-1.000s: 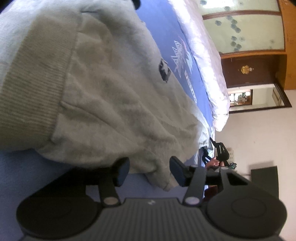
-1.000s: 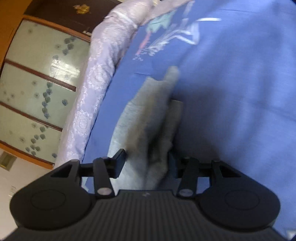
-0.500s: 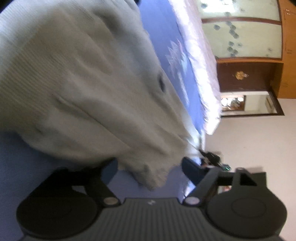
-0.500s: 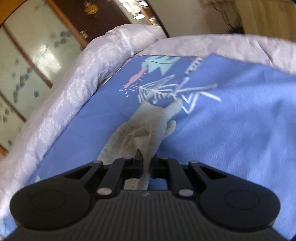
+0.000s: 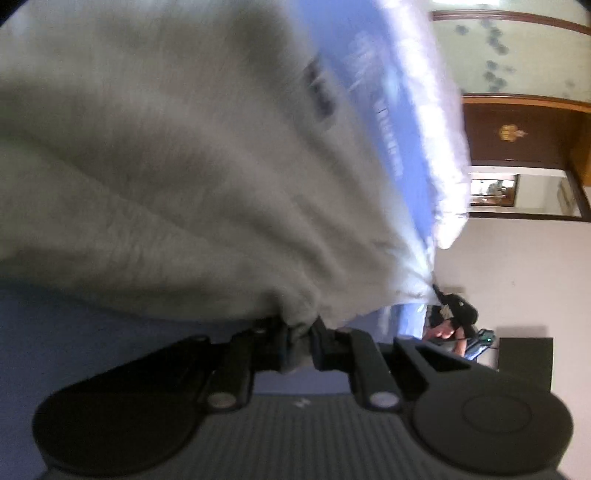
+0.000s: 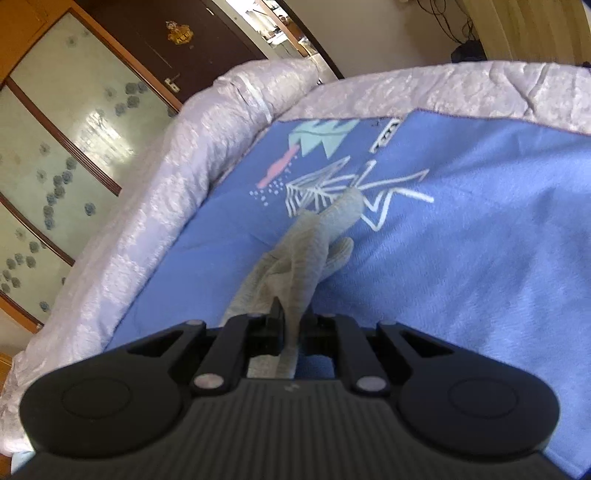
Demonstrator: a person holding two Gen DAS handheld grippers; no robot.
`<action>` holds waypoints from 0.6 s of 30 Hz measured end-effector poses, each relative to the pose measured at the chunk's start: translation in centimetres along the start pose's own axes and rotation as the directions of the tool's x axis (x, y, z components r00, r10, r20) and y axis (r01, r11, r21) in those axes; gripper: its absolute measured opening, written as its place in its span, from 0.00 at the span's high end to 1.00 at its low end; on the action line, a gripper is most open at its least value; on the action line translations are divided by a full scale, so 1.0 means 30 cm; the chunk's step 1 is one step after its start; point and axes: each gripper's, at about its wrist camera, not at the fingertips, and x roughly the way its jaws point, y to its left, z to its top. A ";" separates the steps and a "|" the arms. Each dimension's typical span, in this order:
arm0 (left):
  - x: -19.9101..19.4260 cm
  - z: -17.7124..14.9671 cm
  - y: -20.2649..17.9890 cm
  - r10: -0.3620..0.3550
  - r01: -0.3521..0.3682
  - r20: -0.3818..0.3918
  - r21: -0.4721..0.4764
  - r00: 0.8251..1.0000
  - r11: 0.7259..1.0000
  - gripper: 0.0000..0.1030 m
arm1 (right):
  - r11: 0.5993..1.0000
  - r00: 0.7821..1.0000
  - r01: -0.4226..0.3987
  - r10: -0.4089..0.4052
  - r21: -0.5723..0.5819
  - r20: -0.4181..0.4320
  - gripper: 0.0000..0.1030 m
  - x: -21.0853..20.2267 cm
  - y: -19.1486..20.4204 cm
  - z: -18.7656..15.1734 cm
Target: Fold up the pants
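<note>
Blue blanket with a white, teal and pink line print [image 6: 461, 236] covers a bed edged by a pale lilac quilted bedspread [image 6: 155, 206]. Toward ten o'clock in the right wrist view stands a wooden wardrobe with frosted flower-patterned panels [image 6: 66, 147], and a dark brown door [image 6: 173, 33] at twelve. The grey sweatpants [image 6: 306, 251] lie across the blanket, a bunched strip running from the centre toward six o'clock. The right gripper [image 6: 291, 328] is clenched on that strip, cloth pinched between its black fingers. In the blurred left wrist view, the pants [image 5: 166, 166] fill the frame from nine to twelve, and the left gripper [image 5: 297, 336] is clamped on a gathered fold of their lower edge at six.
</note>
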 end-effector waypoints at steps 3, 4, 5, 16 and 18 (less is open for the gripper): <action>-0.139 -0.021 -0.057 -0.052 0.051 0.029 0.030 0.998 0.998 0.90 | 1.000 1.000 -0.012 0.012 -0.010 0.011 0.90 -0.085 0.020 0.039; -0.179 -0.037 -0.077 -0.054 0.052 0.034 0.048 0.998 0.997 0.90 | 1.000 1.000 -0.010 0.010 -0.018 0.010 0.90 -0.120 0.029 0.051; -0.216 -0.060 -0.097 -0.060 0.058 0.031 0.062 0.998 0.996 0.90 | 0.999 1.000 -0.003 0.003 -0.033 0.007 0.90 -0.156 0.037 0.062; -0.223 -0.433 -0.015 0.127 -0.114 -0.178 0.081 0.976 0.990 0.88 | 0.984 0.988 0.149 -0.144 -0.097 0.054 0.90 -0.630 -0.291 0.042; -0.201 -0.460 0.012 0.194 -0.182 -0.200 0.081 0.960 0.980 0.86 | 0.980 0.983 0.178 -0.173 -0.083 0.066 0.90 -0.716 -0.401 0.007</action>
